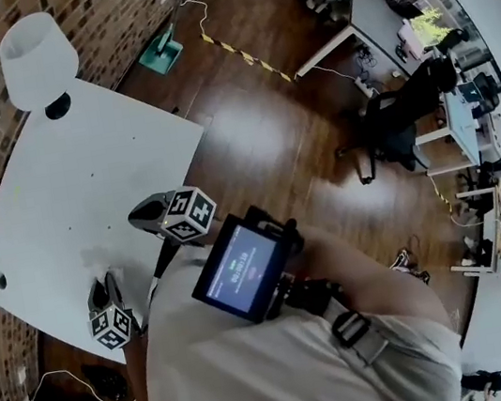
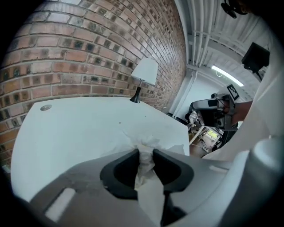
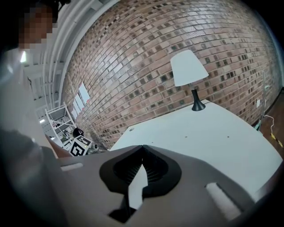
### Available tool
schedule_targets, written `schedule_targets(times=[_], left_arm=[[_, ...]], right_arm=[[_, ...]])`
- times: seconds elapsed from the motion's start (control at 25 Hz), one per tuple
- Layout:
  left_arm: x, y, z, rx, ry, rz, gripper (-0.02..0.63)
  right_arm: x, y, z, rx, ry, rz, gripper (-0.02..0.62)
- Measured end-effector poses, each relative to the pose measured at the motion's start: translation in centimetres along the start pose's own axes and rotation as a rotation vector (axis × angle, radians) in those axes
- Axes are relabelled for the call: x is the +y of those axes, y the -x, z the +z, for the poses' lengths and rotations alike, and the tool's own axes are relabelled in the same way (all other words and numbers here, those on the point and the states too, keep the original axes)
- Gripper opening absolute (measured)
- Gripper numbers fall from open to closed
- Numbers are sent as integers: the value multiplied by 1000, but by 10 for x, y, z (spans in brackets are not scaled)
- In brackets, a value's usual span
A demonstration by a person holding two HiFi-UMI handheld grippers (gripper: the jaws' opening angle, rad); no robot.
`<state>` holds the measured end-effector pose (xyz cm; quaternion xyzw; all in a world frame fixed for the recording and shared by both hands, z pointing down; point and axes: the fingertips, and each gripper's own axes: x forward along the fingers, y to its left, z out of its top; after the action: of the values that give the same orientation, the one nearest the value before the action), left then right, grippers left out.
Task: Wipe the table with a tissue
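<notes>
Between the jaws of the left gripper [image 2: 143, 153]: a crumpled white tissue [image 2: 147, 142], clamped firmly, bunched forward of the fingertips and apparently resting on the white table [image 2: 80, 128]. Grasp step judged complete. Positioned over the near part of the tabletop, close to the edge on the person's side.

Ahead of the gripper: a broad stretch of bare tabletop, marked with a few small dark specks [image 2: 119, 123], running to the lamp [image 2: 144, 73] at the far end by the brick wall [image 2: 88, 48].

Wiping judged under way or barely begun; impossible to tell which areas are already covered. Remaining, by estimate: passes across most of the surface toward the lamp.

To the right of it: right gripper [image 3: 142, 148], clenched on nothing, near the table's edge, no apparent part in the wipe.
</notes>
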<state>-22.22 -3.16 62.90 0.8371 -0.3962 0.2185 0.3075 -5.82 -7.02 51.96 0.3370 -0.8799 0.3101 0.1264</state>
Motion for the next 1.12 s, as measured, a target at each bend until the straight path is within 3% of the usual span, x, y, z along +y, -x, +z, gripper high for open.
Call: schedule_targets(times=[0.2,0.44,0.64,0.76,0.92,1.12], left_arm=[[-22,-17,25,8,-37,0,98],[-38,-28,26,19,-7,43,98],[-88,-37,37,19,16,140,98],[-104,-58,45,14,17,125,98],[-90,-62,57,-16,9,147,98],[-62,-59,43,67,0,218,100]], right_arm=[[-22,16,13,-14,-24,6,8],[-36,26,18,11,-14,52,8],[-61,71,33,16,-15,161,8],[-84,90,40,8,-7,127,8],[-92,86,54,-16,20,119,8],[-99,60,55,6,-10,164,8]])
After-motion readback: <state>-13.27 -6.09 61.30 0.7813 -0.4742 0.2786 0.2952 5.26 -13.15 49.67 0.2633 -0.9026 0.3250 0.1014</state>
